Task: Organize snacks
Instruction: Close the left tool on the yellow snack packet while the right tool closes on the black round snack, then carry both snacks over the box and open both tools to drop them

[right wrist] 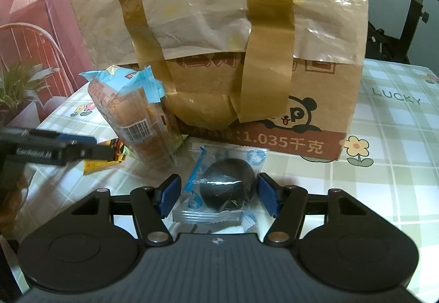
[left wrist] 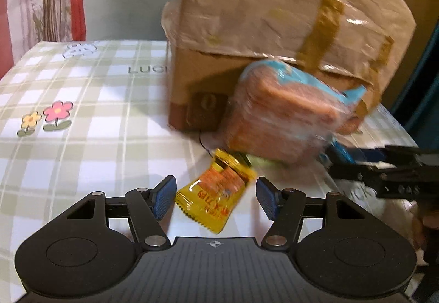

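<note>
Left gripper (left wrist: 216, 197) and right gripper (right wrist: 219, 194): matching black plastic bodies. Each has a ribbed grey central plate stamped with a small crosshair mark; on either side of that plate sits a rounded black housing with a shallow circular recess. Angular black link arms, pinned with silver round-headed screws, carry two fingers faced with ribbed blue pads (left wrist: 164, 197). Side view: white lettering, too blurred to read.
</note>
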